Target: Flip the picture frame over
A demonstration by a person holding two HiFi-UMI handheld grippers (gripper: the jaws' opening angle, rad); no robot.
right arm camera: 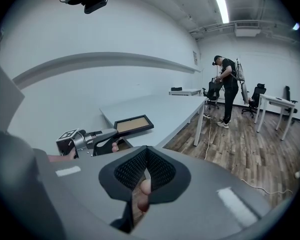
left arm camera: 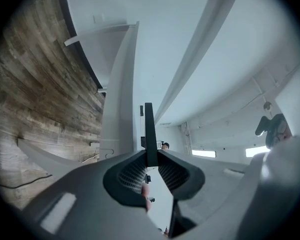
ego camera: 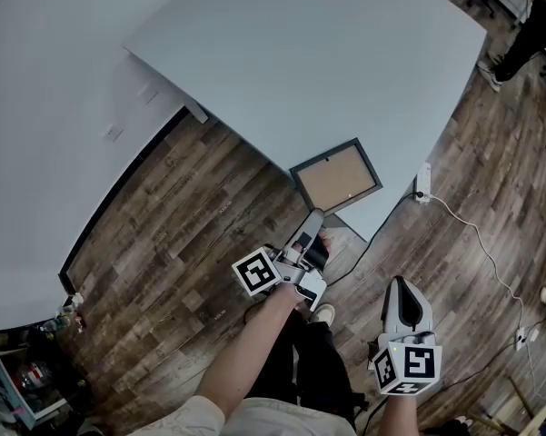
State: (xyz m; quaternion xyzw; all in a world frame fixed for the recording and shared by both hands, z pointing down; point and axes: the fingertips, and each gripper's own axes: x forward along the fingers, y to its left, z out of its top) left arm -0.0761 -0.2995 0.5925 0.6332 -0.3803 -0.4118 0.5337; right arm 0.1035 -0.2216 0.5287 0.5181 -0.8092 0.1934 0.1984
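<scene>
The picture frame (ego camera: 336,176) lies flat at the near corner of the white surface (ego camera: 345,62), its dark border round a brown panel that faces up; whether that panel is the backing board or the display side I cannot tell for sure, though it reads as the back. The left gripper (ego camera: 314,214) reaches to the frame's near edge, and in the left gripper view its jaws are clamped on that thin dark rim, which stands edge-on between the pads (left arm camera: 135,176); the right gripper view shows the same from the side, the left gripper (right arm camera: 112,132) meeting the frame (right arm camera: 133,125) at its near-left edge. The right gripper (ego camera: 402,285) hangs well apart, near the person and over the wood floor (ego camera: 191,207), jaws together with nothing between them. The step in hand looks to be the lift that begins the flip; it would go best with the grip deep enough on the rim to resist twisting, the near edge raised while the far edge pivots on the surface, and the roll made toward the far side, since the frame sits close to the corner and could slide off; the right gripper could steady the free edge as it passes upright.
</scene>
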